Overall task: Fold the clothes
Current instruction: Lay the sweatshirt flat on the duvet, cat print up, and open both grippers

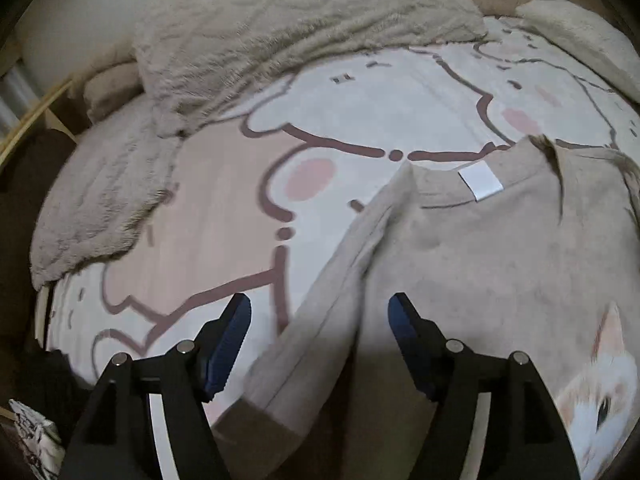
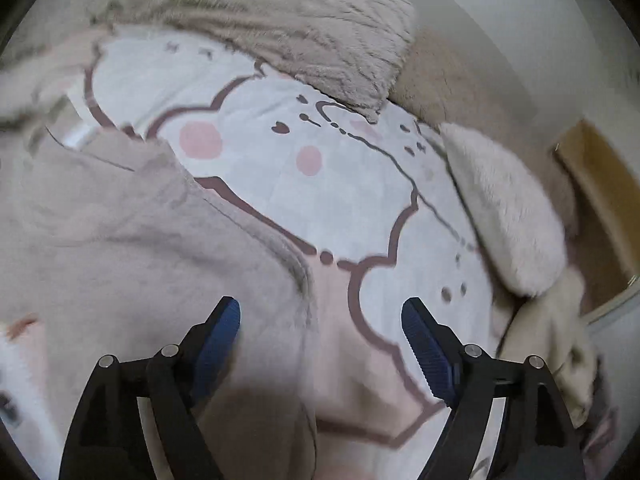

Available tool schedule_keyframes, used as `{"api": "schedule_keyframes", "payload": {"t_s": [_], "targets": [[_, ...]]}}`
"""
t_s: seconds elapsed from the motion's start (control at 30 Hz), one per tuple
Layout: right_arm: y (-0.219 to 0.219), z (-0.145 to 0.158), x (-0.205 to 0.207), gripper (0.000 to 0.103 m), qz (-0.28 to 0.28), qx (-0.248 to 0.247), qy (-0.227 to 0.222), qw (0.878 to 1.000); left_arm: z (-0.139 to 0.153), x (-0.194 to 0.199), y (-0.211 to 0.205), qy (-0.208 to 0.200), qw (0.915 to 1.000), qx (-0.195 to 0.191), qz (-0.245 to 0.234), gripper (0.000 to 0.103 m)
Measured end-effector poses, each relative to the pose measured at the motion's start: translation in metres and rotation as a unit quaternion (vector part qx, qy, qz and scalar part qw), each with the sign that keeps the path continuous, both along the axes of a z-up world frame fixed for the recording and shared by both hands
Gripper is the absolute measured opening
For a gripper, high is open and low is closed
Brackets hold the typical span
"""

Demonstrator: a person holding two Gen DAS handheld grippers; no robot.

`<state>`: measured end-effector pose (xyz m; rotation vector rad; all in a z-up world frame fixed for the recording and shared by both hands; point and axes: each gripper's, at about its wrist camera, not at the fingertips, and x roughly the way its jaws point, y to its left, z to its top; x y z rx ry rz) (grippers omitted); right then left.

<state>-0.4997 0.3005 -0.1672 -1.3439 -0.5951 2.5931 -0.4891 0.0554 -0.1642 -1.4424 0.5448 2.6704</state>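
Both pairs of jaws stand spread with nothing pinched. The left gripper [image 1: 319, 308] hangs over the sleeve [image 1: 316, 308] of a beige sweatshirt [image 1: 492, 248], the sleeve lying between its blue pads [image 1: 228, 344] without touching them. The right gripper [image 2: 320, 312] hovers at the sweatshirt's other edge. The garment lies flat on a cartoon-print bedsheet [image 1: 352, 104], its white neck label [image 1: 480, 183] showing. A fluffy blanket [image 1: 280, 32] is bunched beyond.
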Motion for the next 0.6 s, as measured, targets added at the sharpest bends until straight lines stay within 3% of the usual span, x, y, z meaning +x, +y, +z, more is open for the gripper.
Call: {"api": "schedule_keyframes", "payload": {"t_s": [0.03,0.13,0.23,0.3,0.4,0.43,0.5,0.6], "targets": [[0.009,0.01,0.0,0.083,-0.009,-0.027,0.011,1.0,0.007,0.01,-0.006,0.004,0.9999,0.01,0.001,0.071],[0.042,0.047,0.076,0.083,-0.029,-0.147,0.023,0.988,0.032,0.055,-0.023,0.028,0.9989,0.035,-0.015,0.071],[0.06,0.066,0.134,0.082,-0.006,-0.181,0.056,0.982,0.048,0.115,-0.038,0.04,0.9971,0.059,-0.027,0.071],[0.048,0.064,0.174,0.078,0.035,-0.168,0.071,0.983,0.052,0.158,-0.046,0.037,0.9956,0.081,-0.028,0.071],[0.004,0.046,0.215,0.069,0.114,-0.094,0.071,0.987,0.052,0.22,-0.06,0.03,0.9933,0.111,-0.014,0.071],[-0.011,0.034,0.219,0.067,0.14,-0.069,0.059,0.986,0.051,0.24,-0.064,0.027,0.9923,0.121,-0.007,0.071],[-0.036,0.01,0.22,0.055,0.17,-0.022,0.037,0.984,0.049,0.277,-0.072,0.022,0.9898,0.14,0.008,0.071],[-0.051,-0.014,0.208,0.046,0.166,0.025,0.025,0.985,0.042,0.323,-0.079,0.018,0.9873,0.154,0.035,0.071]]}}
